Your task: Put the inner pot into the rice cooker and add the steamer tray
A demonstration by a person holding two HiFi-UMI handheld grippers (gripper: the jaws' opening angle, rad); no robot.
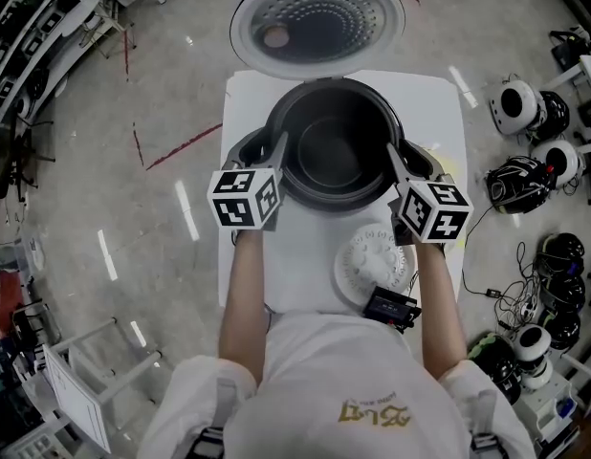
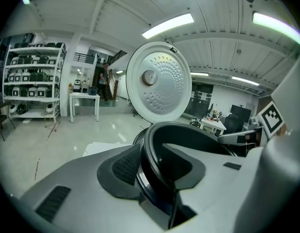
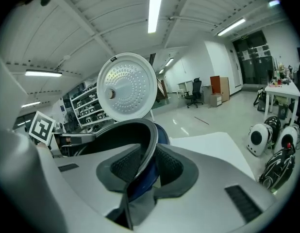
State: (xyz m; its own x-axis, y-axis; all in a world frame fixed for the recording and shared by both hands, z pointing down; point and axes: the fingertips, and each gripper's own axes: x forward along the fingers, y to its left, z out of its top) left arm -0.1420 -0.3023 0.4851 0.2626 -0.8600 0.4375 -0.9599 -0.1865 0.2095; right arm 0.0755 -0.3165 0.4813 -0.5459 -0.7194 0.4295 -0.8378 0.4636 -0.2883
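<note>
Inner pot (image 1: 332, 156) sits in the rice cooker (image 1: 246, 147). Its rim stands between the parted jaws of the left gripper (image 1: 275, 147) and the right gripper (image 1: 395, 161), and the pads seem just clear of it.

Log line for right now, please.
inner pot: in rice cooker, lid up | left gripper: open, rim between jaws | right gripper: open, rim between jaws | steamer tray: on table, unused

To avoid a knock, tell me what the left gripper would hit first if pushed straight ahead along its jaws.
The pot itself. Its rim already sits between the left gripper's jaws, so pushing on would likely run the curved rim into them. How far that takes is hard to judge.
</note>
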